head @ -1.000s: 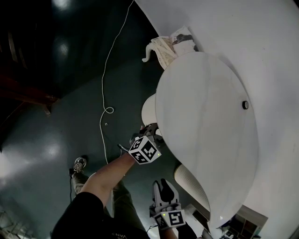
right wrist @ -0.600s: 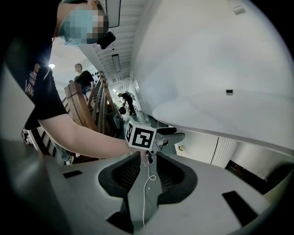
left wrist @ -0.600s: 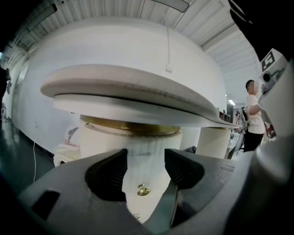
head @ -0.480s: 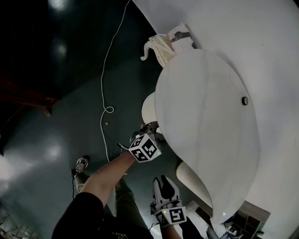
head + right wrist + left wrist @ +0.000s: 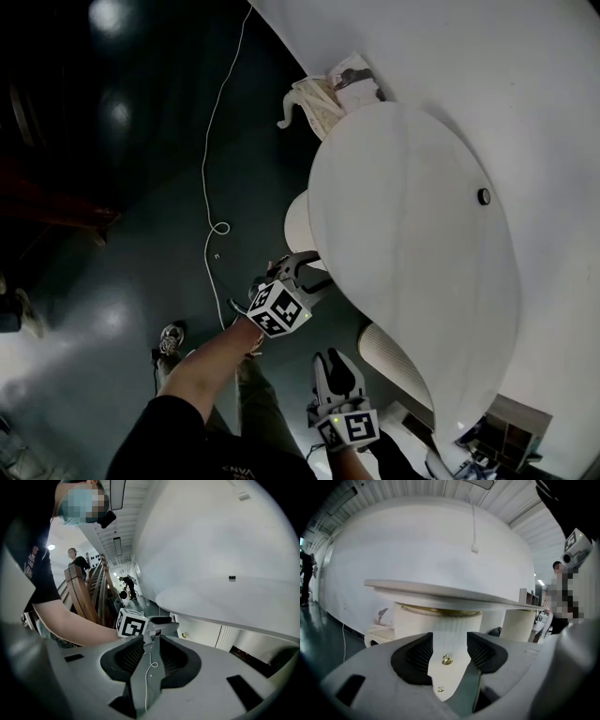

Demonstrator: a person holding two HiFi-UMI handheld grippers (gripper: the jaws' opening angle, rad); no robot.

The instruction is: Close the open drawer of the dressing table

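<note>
Spreading just now, your left gripper (image 5: 450, 646) jaws are flanking the drawer (image 5: 452, 632) knob (image 5: 447, 660), lower centre, not pinching it; pushing off-centre is risking jamming. Your right gripper (image 5: 151, 656) is idling, jaws apart, empty.

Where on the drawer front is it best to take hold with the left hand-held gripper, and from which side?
Probably the round brass knob on the drawer front, approached straight from the front: it stands out from the panel. The left hand-held gripper faces it; its jaws, just opened wider, stand either side without touching.
</note>
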